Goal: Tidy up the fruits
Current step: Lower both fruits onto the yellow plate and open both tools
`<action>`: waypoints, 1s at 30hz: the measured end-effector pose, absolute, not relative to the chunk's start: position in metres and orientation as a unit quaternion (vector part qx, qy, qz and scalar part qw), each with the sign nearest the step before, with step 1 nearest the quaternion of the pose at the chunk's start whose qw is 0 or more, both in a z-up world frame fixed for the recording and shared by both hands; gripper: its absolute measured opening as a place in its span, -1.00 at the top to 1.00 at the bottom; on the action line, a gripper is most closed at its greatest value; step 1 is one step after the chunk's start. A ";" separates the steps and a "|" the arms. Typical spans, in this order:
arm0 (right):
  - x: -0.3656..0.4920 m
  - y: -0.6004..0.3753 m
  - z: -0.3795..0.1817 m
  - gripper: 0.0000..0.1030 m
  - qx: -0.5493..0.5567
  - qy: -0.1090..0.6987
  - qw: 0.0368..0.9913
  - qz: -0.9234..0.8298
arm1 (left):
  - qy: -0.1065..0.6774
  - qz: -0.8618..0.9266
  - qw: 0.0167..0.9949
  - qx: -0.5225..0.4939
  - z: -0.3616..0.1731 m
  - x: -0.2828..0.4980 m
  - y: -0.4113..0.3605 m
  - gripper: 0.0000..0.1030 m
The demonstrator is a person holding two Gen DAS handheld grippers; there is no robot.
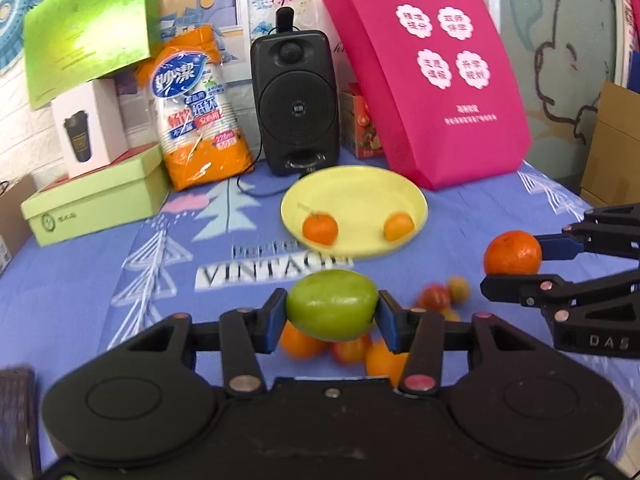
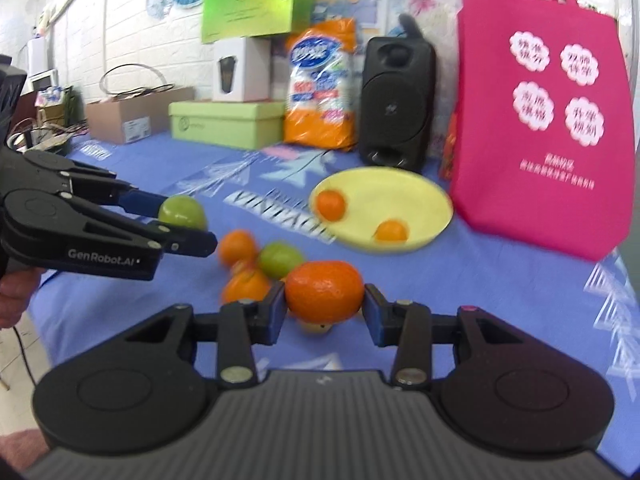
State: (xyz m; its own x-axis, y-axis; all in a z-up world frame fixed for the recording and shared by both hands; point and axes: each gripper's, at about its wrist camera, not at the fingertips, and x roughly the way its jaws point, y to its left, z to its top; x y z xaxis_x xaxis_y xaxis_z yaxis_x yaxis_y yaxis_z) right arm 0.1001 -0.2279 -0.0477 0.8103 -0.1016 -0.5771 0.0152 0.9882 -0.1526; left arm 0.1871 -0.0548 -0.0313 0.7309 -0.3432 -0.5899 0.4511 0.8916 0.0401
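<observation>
I see my left gripper closed on a green fruit, which is lifted above the blue tablecloth. At about three o'clock my right gripper holds a mandarin. At twelve o'clock stands a yellow plate with two small oranges in it. Under the green fruit lies a blurred pile of fruits.
</observation>
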 end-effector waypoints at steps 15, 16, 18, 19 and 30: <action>0.242 -0.305 -0.071 0.23 -0.074 0.345 0.934 -0.054 | 0.325 -0.185 0.919 0.129 -0.051 0.356 -0.137 0.09; 0.249 -0.309 -0.074 0.23 -0.070 0.347 0.934 -0.056 | 0.328 -0.183 0.918 0.129 -0.056 0.365 -0.139 0.09; 0.261 -0.318 -0.080 0.23 -0.058 0.349 0.933 -0.059 | 0.336 -0.175 0.916 0.129 -0.066 0.380 -0.144 0.09; 0.266 -0.322 -0.083 0.23 -0.052 0.352 0.933 -0.060 | 0.340 -0.169 0.916 0.131 -0.071 0.389 -0.146 0.09; 0.291 -0.325 -0.097 0.15 -0.048 0.366 0.927 -0.063 | 0.359 -0.150 0.913 0.122 -0.097 0.413 -0.145 -0.30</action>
